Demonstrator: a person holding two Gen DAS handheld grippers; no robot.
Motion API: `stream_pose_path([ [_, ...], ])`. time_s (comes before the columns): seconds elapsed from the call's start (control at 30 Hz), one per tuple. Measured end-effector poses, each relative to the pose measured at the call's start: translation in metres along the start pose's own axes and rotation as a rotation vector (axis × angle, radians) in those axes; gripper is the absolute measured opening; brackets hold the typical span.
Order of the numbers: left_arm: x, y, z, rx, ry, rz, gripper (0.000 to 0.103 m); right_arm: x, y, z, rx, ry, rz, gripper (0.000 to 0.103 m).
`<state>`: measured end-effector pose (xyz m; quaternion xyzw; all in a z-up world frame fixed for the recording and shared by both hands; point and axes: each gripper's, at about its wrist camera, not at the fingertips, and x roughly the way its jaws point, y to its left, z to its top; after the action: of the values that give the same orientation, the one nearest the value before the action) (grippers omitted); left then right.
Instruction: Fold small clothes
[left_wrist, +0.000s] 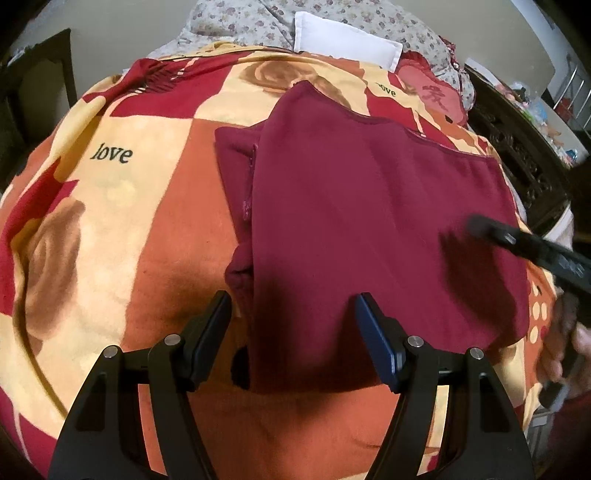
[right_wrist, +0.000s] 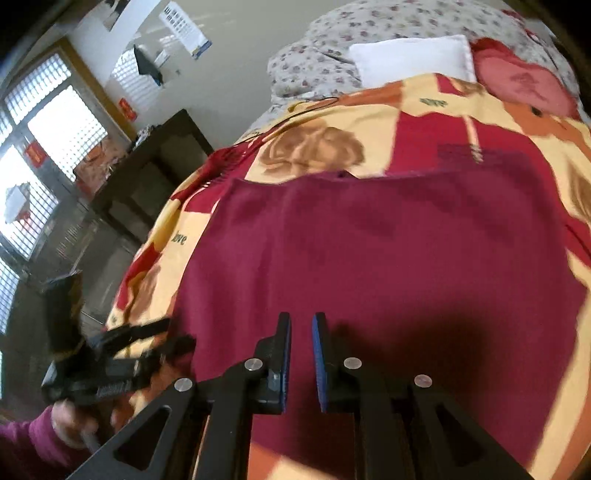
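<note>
Garment: I see the dark maroon knit garment (left_wrist: 369, 221) lying flat on the bed, folded over itself, with a thinner layer and a seam peeking out along its left edge in my left wrist view.
Garment from the right: in my right wrist view the same maroon garment (right_wrist: 369, 258) fills the middle, its far edge running straight across the bedspread.
Surface: it rests on a fleece bedspread (left_wrist: 110, 203) patterned in orange, cream and red blocks with brown roses and the printed word "love".
Left gripper: my black two-finger left gripper (left_wrist: 291, 306) hangs above the near edge of the garment, fingers wide apart with nothing between them; the left finger is over the bedspread, just beside the cloth's edge, and the blue-padded right finger is over the cloth.
Right gripper: my right gripper (right_wrist: 301, 321) sits low over the near part of the garment, fingers almost together with only a narrow slit between the blue pads, and no cloth caught in it.
Other view of it: from the left camera it shows as a blurred black bar over the garment's right side.
Head of bed: a white pillow (left_wrist: 343, 40) lies on a flower-print quilt (left_wrist: 240, 22), with a pink-red cushion (left_wrist: 428, 88) beside it.
Room: a dark wooden cabinet (right_wrist: 155, 166) stands beyond the bed by the barred windows.
</note>
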<state>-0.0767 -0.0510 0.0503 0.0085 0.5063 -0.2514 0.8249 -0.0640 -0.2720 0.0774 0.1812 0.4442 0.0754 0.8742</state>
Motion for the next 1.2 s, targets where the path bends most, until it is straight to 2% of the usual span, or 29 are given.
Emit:
stream_pose_path([
  [0.13,0.011,0.009,0.001,-0.037,0.030,-0.018,0.070,0.030,0.000,0.020,-0.018,0.010,-0.027,0.010],
  [0.27,0.019,0.018,0.001,-0.069,0.047,-0.025,0.070,0.062,-0.021,0.037,0.003,0.040,-0.053,0.010],
  [0.4,0.020,0.020,0.003,-0.077,0.048,-0.023,0.070,0.071,-0.047,0.057,0.095,0.023,0.002,0.010],
  [0.47,0.016,0.021,0.007,-0.079,0.037,-0.028,0.070,0.067,-0.047,0.062,0.119,0.019,0.006,0.010],
  [0.53,0.011,0.022,0.013,-0.082,0.008,-0.025,0.070,0.056,-0.033,0.065,0.090,0.004,0.000,0.011],
  [0.63,0.011,0.025,0.021,-0.097,-0.022,-0.024,0.070,0.044,-0.004,0.066,0.032,-0.023,0.070,0.012],
  [0.77,0.024,0.035,0.024,-0.156,0.010,-0.034,0.070,0.063,0.036,0.074,-0.063,0.023,0.117,0.016],
  [0.8,0.026,0.036,0.022,-0.167,0.012,-0.038,0.070,0.071,0.043,0.077,-0.089,0.028,0.103,0.016],
  [0.9,0.027,0.039,0.018,-0.165,0.013,-0.040,0.070,0.103,0.055,0.087,-0.131,0.052,0.055,0.016],
  [1.03,0.030,0.041,0.015,-0.180,0.016,-0.053,0.070,0.144,0.054,0.098,-0.096,0.095,0.072,0.016],
  [1.1,0.031,0.044,0.015,-0.191,0.015,-0.061,0.070,0.154,0.054,0.100,-0.078,0.098,0.103,0.016],
  [1.2,0.032,0.044,0.015,-0.196,0.012,-0.068,0.070,0.152,0.055,0.100,-0.071,0.107,0.103,0.016],
])
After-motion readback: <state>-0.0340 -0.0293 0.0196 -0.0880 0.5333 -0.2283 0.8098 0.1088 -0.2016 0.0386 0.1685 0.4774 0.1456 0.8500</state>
